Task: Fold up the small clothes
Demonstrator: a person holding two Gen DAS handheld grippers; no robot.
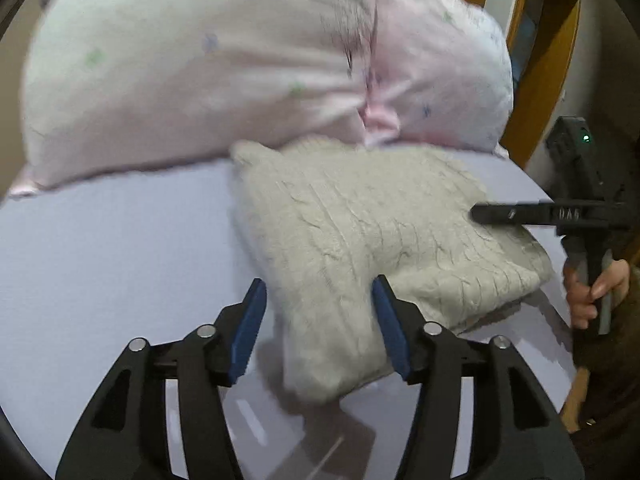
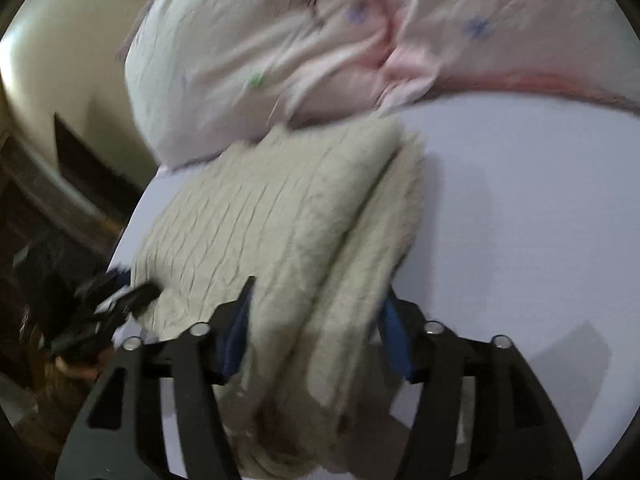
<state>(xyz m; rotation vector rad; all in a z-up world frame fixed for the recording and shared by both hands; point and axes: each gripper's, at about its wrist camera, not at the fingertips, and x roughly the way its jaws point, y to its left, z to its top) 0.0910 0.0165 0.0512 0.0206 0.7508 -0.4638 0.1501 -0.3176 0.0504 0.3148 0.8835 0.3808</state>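
Folding is nearly finishing here, judging by the compact shape of the cream cable-knit sweater [image 1: 360,232], which is lying on the lavender bed sheet [image 1: 100,248] just below the pale pink pillow [image 1: 200,64]. In the left wrist view, the left claw [image 1: 320,320] is spreading its blue pads on either side of a narrow folded flap at 6 o'clock, not yet squeezing it. The right claw [image 1: 480,214] is reaching in from 3 o'clock over the sweater's right edge; whether it is open cannot be told from here. To do this well, the left pads should be closing on all layers of the flap, not only the top one.

In the right wrist view, the right claw [image 2: 316,312] is standing spread around the thick stacked edge of the sweater [image 2: 272,216], with the pillow [image 2: 320,48] at 12 o'clock. The left claw [image 2: 120,300] is showing blurred at 9 o'clock. Moving both ends together should be keeping the bundle square.
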